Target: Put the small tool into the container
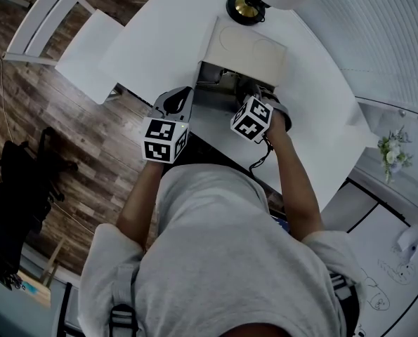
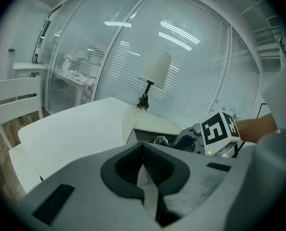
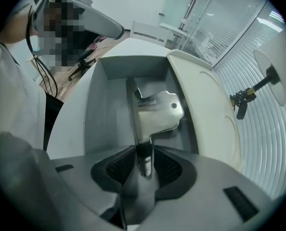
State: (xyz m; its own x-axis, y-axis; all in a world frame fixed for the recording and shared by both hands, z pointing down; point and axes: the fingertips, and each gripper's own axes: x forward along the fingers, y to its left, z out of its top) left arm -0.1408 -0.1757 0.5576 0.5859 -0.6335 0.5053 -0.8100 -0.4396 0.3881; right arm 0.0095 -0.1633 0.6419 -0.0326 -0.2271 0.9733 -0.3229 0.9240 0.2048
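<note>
**Tool inside the container, release close to finished**

On the left, the left gripper (image 1: 175, 102) rests at about 8 o'clock from the container (image 3: 97, 105), over the white table (image 1: 159, 41). Its jaws are clenched together with nothing between them. It plays no part in the placing at this moment.

In the middle, the open grey container holds the small tool (image 3: 155, 112), a flat metal piece with a hole in its broad head. The head lies well down inside, toward the 12 o'clock end, and looks to be resting on the floor. The thin handle runs back toward 6 o'clock.

The right gripper (image 3: 143, 165) reaches in from about 5 o'clock. The handle's end stands between its jaws, but the pads look slackened off the metal rather than pinching it, so I judge the tool released.

Further right, at 3 o'clock from the container, a cream lid (image 3: 205, 105) lies flat beside it.

The main step appears done. What seems left is to draw the right gripper out without dragging the handle along.
</note>
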